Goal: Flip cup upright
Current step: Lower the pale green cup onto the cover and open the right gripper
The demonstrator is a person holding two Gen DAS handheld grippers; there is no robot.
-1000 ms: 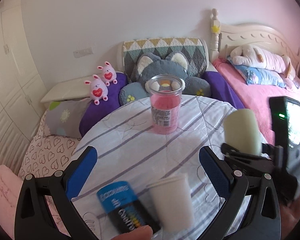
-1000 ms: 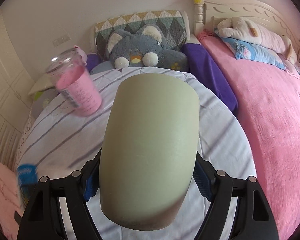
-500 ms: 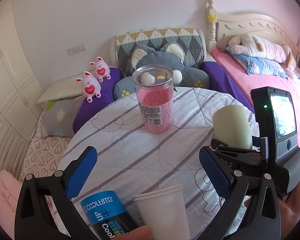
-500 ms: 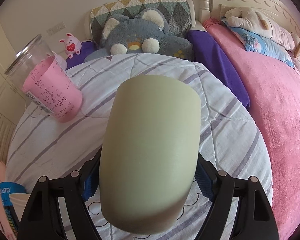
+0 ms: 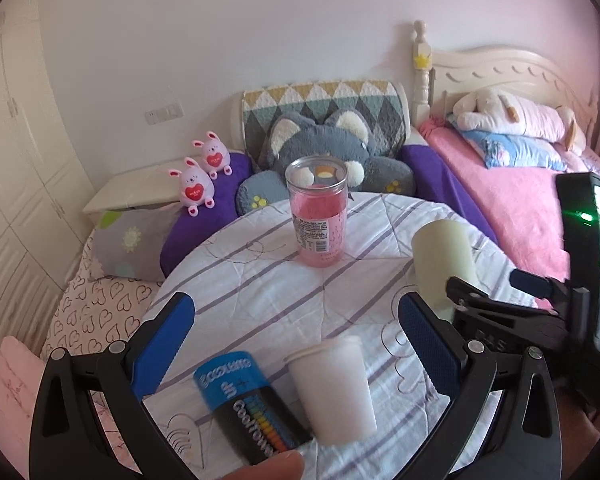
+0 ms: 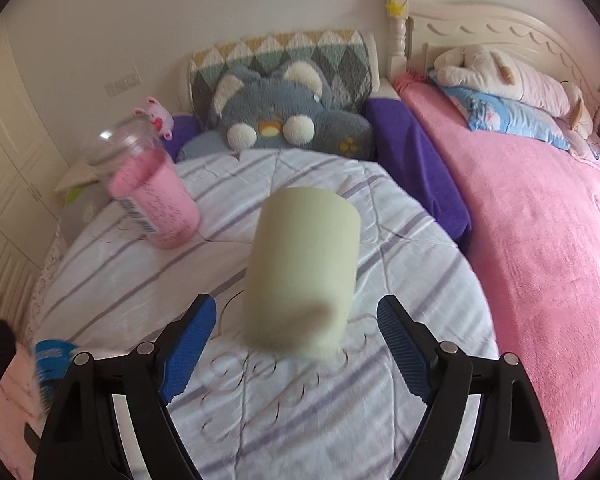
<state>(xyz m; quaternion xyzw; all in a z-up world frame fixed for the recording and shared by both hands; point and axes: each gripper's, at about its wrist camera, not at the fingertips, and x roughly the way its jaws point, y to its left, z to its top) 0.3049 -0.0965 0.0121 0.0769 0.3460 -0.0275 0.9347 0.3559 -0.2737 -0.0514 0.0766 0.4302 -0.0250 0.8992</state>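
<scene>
A pale green cup (image 6: 304,272) stands on the round striped table (image 6: 236,400), closed end up, just ahead of my right gripper (image 6: 296,344). The right gripper is open, its blue pads either side of the cup and clear of it. The cup also shows in the left wrist view (image 5: 444,264), with the right gripper's black body beside it. My left gripper (image 5: 296,344) is open and empty above the near table edge.
A clear tumbler with pink inside (image 5: 318,216) stands mid-table. A white paper cup (image 5: 334,388) and a blue-black can (image 5: 244,404) sit near the left gripper. Plush toys (image 5: 324,152), cushions and a pink bed (image 6: 540,240) surround the table.
My right gripper has opened and let go of the green cup, then drawn back from it. The cup now rests on the table. The left gripper shifted slightly.
</scene>
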